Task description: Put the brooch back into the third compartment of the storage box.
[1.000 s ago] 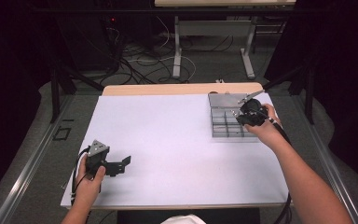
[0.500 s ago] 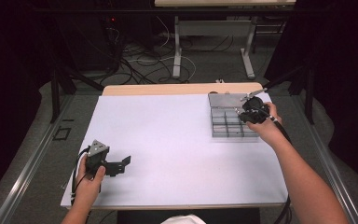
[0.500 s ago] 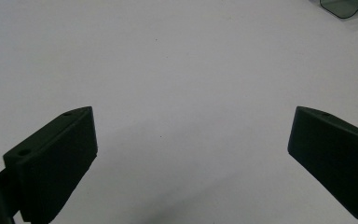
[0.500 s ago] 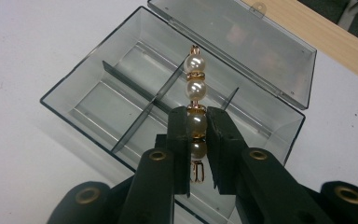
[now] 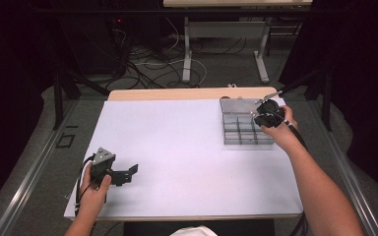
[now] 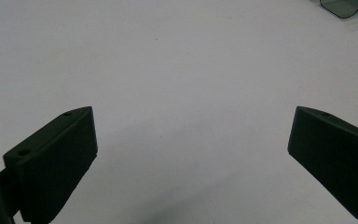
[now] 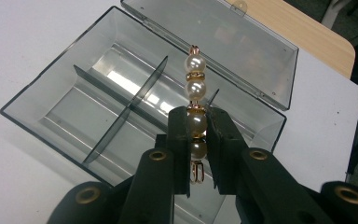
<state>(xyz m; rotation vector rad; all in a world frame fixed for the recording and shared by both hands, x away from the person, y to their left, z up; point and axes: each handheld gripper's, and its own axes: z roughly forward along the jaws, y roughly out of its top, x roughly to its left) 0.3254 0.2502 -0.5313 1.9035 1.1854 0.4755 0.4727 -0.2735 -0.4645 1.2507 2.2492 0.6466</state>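
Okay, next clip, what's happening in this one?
A person works at a white table with a gripper in each hand. The right gripper is shut on a short string of pearl beads with gold spacers, held above an open clear divided box whose lid lies folded back; the compartments in sight look empty. The left gripper is open, holding nothing, over bare table near the front left edge.
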